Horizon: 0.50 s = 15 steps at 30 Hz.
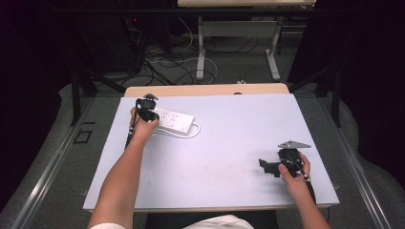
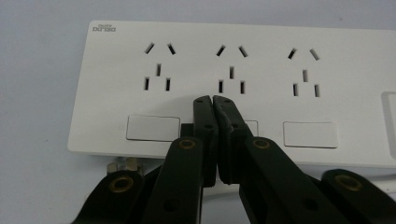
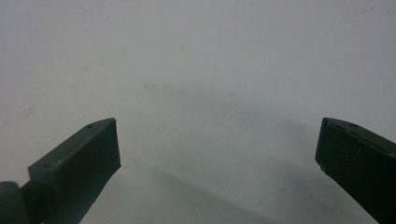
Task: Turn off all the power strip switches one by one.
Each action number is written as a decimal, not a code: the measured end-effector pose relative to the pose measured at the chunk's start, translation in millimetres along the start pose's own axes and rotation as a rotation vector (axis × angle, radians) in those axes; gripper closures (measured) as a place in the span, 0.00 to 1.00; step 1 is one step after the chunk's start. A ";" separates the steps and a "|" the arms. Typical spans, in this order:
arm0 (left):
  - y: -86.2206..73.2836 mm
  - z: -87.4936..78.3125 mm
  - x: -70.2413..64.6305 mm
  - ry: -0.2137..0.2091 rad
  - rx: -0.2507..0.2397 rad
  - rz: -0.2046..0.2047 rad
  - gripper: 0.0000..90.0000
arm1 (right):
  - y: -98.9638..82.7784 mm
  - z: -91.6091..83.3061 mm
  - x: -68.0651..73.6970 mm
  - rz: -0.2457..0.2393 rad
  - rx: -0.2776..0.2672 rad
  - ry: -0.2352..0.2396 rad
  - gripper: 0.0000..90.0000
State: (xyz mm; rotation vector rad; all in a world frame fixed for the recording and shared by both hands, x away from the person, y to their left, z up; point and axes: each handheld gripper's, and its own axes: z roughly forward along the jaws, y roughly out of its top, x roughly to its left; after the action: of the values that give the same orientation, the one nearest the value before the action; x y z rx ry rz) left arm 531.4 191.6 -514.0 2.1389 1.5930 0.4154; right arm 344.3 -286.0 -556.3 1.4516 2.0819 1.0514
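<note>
While I hold both hands at the pale grey-blue table board (image 1: pixel 224 157), my left gripper (image 1: pixel 147 112) sits at the far left of it, right over the near end of the white plastic power strip (image 1: pixel 175 120). Seen from above, that long flat strip lies slantwise near the back left of the board, with its white cable (image 1: pixel 191 134) looped along its near side. Through the left gripper view, my two black jaws are pressed together with nothing between them, and their joined tips (image 2: pixel 214 99) rest over the face of the strip, just below the middle set of socket holes (image 2: pixel 231 70) and across the middle one of the three rectangular rocker switches; whether the tips actually bear down on the plastic I cannot tell. Two other switches (image 2: pixel 152 128) flank the jaws, one on each side. My right gripper (image 1: pixel 270 168) is well apart from all this, low at the near right of the board, its grey three-cornered plate (image 1: pixel 294 144) on top. Its jaws stand wide apart over bare tabletop, holding nothing.
</note>
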 end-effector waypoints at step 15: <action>0.0 -0.9 1.6 -0.003 0.008 0.010 0.98 | -0.3 0.5 0.0 -0.001 0.003 0.002 0.00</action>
State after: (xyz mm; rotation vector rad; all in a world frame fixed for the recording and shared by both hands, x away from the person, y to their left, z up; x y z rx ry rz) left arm 531.4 193.2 -513.3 2.1533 1.5855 0.4100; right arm 344.5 -285.8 -556.8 1.4518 2.0858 1.0506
